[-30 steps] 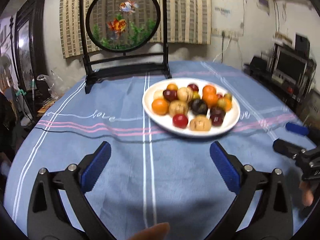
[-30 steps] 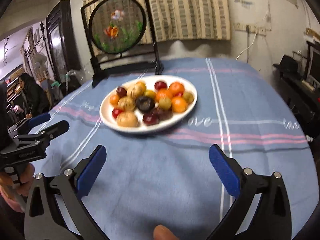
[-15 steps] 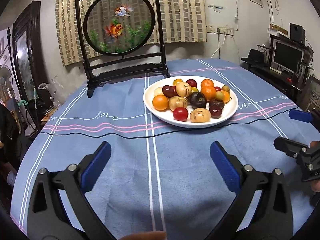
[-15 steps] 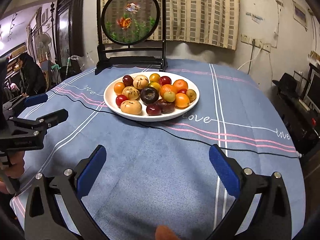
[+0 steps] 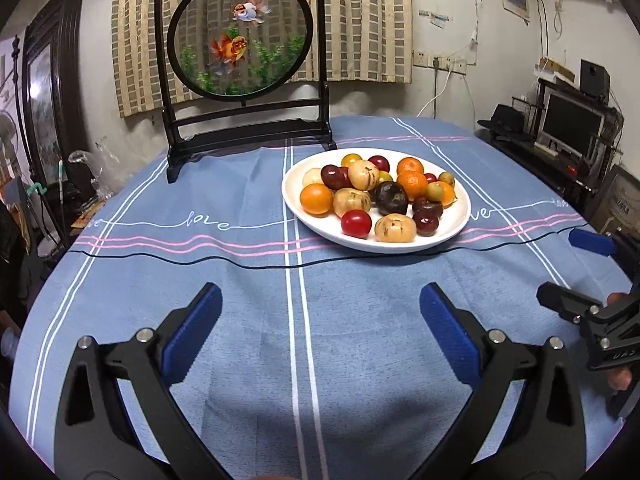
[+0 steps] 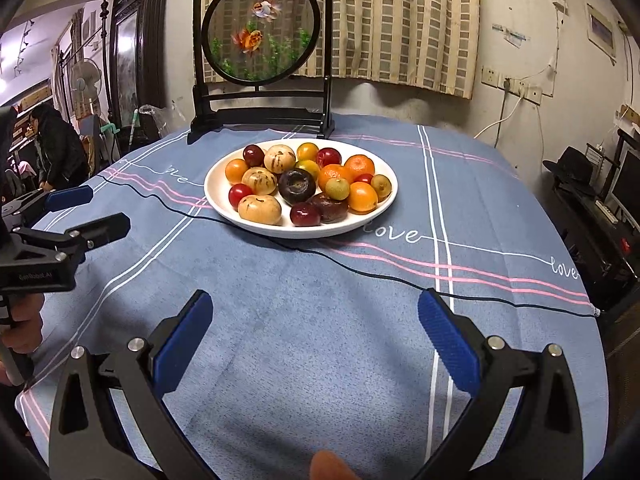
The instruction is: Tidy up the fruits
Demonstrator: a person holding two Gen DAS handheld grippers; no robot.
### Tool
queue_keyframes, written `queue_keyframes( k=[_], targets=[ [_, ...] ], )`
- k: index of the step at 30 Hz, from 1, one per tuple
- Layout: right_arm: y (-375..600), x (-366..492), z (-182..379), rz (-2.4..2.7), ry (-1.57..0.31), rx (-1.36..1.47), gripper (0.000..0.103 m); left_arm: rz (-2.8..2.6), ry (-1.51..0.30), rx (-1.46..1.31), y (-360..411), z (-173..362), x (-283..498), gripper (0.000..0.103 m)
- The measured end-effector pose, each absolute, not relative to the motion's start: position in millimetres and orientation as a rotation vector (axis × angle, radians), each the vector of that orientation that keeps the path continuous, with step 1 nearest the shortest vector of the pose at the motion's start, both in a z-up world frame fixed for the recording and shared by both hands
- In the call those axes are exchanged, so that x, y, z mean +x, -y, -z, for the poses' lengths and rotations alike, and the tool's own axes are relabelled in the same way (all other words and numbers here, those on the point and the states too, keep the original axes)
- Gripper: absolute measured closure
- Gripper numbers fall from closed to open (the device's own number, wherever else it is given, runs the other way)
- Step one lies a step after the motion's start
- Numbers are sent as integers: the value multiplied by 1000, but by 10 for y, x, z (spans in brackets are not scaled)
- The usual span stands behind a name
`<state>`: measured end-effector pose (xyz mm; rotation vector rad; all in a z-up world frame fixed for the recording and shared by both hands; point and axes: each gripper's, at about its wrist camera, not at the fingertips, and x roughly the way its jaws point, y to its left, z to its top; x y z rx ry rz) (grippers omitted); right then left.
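Left wrist view: both the left gripper and right gripper hover spread and empty over the blue tablecloth, well short of the mixed fruits heaped on the white plate, a scene fitting either sorting ahead or fruit already gathered.

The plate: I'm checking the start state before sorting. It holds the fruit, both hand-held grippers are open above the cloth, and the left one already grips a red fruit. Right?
Not quite. The left hand-held gripper grips nothing: the left wrist view shows its jaws wide apart over bare tablecloth. The plate does hold the fruit, and the right hand-held gripper is open too.
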<state>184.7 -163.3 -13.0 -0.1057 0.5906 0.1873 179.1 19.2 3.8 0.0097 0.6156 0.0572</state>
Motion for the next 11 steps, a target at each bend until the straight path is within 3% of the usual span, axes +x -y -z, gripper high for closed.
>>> queue_keyframes(
  k=[11],
  targets=[
    [1638,1867,158,-176,-601,-110,1,-125,-613,-40,-328,-45,1823,2]
  ],
)
